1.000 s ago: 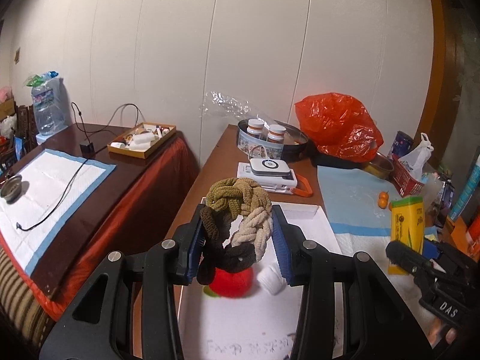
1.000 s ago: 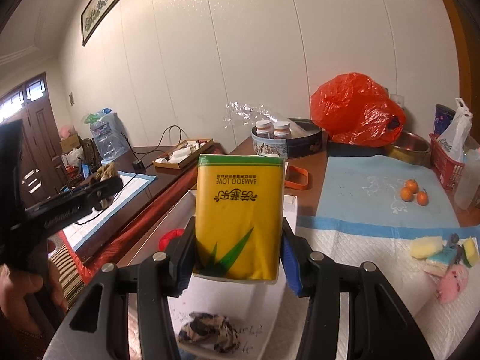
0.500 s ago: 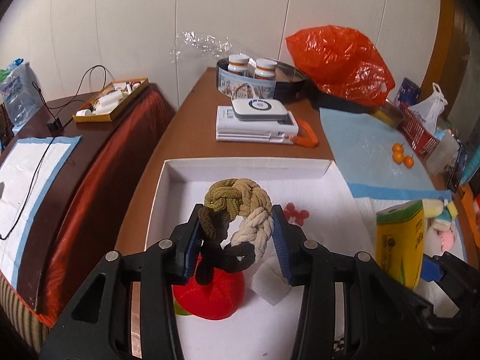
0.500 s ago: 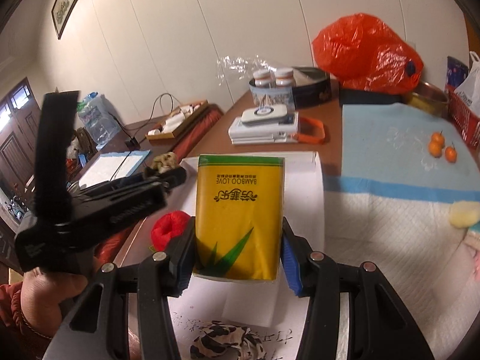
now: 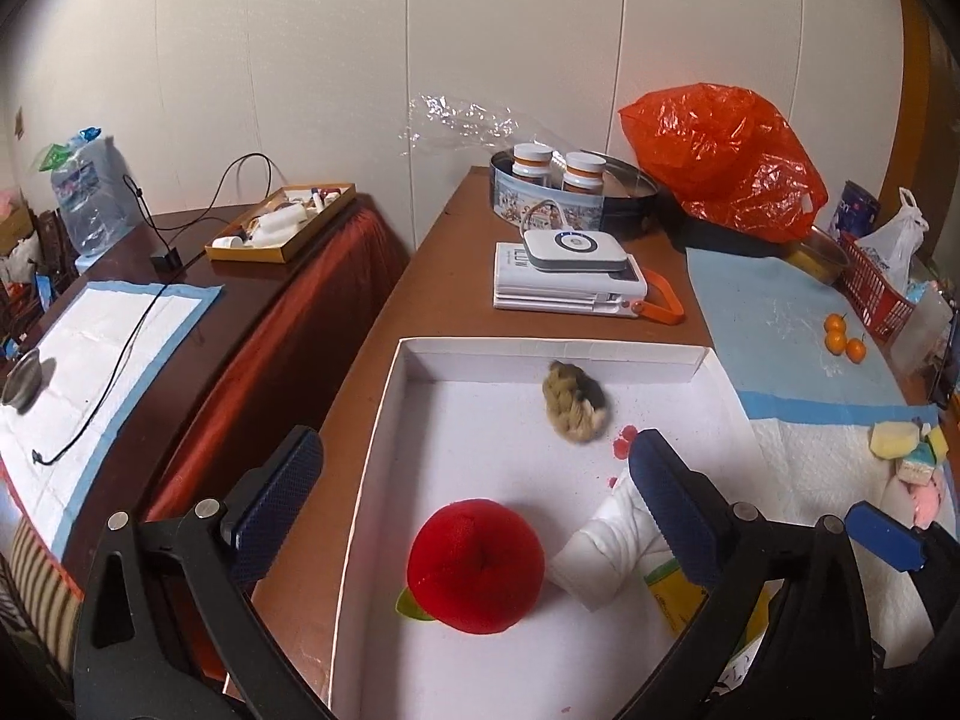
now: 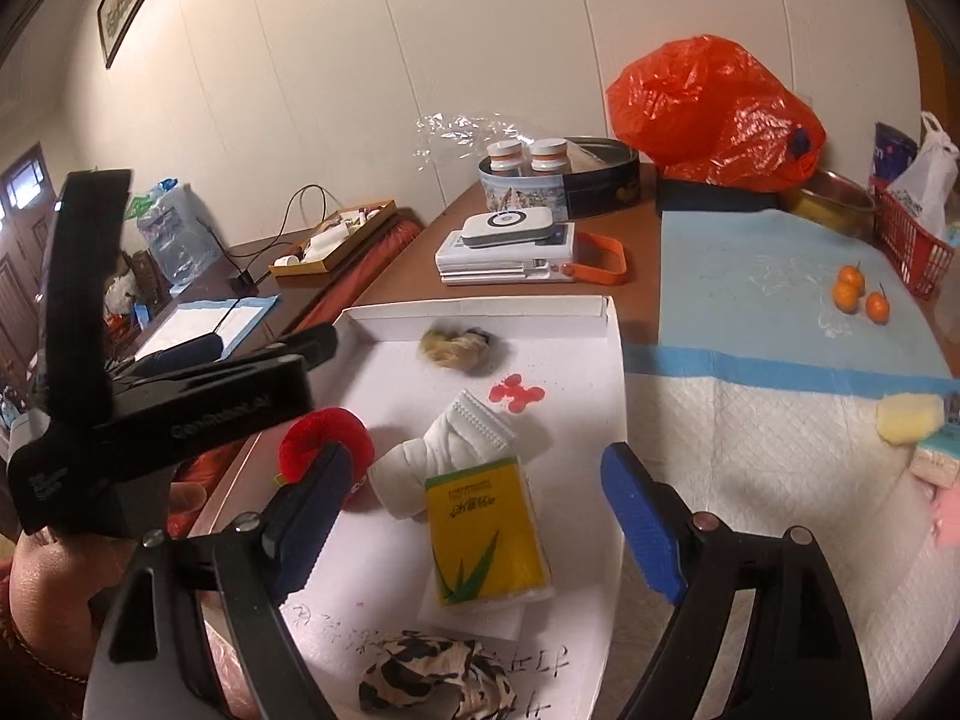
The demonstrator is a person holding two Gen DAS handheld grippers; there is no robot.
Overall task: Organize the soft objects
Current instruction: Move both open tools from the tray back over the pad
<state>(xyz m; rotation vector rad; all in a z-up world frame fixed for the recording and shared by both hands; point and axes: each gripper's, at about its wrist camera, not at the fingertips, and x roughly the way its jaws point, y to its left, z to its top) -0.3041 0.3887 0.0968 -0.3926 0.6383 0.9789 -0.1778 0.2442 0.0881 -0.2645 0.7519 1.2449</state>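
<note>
Brown wood formed the table (image 5: 432, 276), set against a white panelled wall; a blue-and-white pad (image 6: 780, 312) covered its right half, and an orange plastic bag (image 5: 720, 162) sat at the back. We noted a shallow white tray (image 5: 384, 420) on the table's left part.

The left claw (image 5: 474, 468) stood spread wide, gripping nothing. The braided knot (image 5: 574, 408) lay beyond its tips, near the tray's far wall, well apart from both fingers. The red plush ball (image 5: 477, 555) rested between the fingers, lower in the tray.

The right claw (image 6: 474, 498) was likewise released. The yellow tissue pack (image 6: 483, 531) lay flat on the tray between its fingers, touching neither, just beside a white mask (image 6: 462, 444).

The knot looked woven of olive, tan and dark cords. The pack showed a green leaf print.
</note>
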